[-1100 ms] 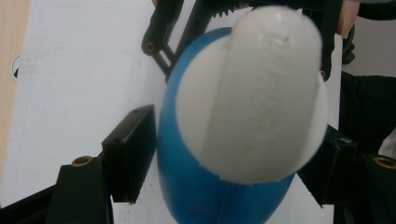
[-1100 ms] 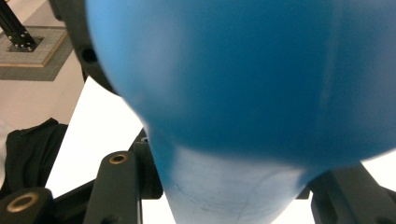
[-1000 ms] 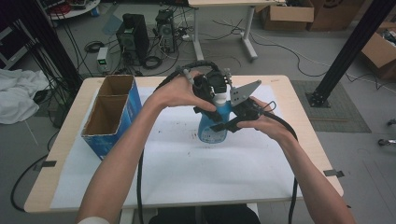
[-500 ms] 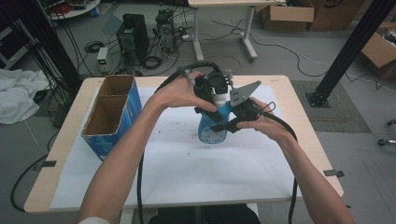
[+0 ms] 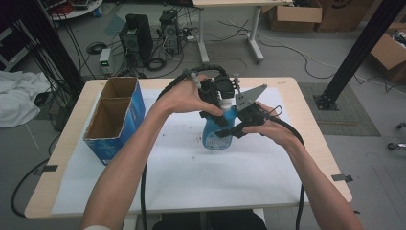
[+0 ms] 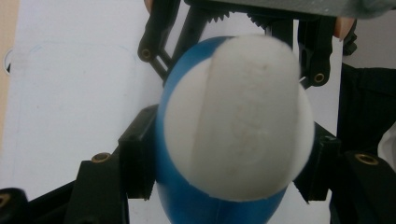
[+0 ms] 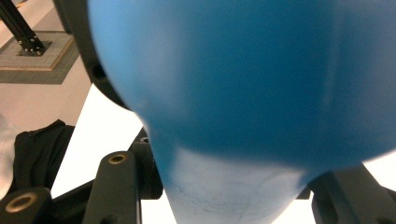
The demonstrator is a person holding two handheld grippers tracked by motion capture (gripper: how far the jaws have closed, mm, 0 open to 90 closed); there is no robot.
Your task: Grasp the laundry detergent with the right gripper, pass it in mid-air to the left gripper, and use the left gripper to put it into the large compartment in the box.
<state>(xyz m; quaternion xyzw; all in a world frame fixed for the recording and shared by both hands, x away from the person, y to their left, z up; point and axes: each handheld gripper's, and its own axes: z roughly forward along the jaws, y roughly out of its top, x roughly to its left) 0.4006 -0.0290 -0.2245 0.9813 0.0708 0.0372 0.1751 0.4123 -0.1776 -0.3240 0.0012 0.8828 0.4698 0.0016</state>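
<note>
A blue spray bottle (image 5: 215,137) with a white top stands on the white sheet at the table's middle. My left gripper (image 5: 221,102) comes down over its top. In the left gripper view the white cap (image 6: 236,126) sits between the black jaws, which have just been closing, and the pads (image 6: 138,161) press on the bottle's sides. From the right, my right gripper (image 5: 229,130) is shut on the bottle's body. In the right gripper view the blue body (image 7: 233,70) is held close between the jaws (image 7: 229,179).
An open blue cardboard box (image 5: 115,120) with two compartments stands at the table's left. A white sheet (image 5: 191,177) covers most of the wooden tabletop (image 5: 311,143). Cables trail from both grippers towards the near edge.
</note>
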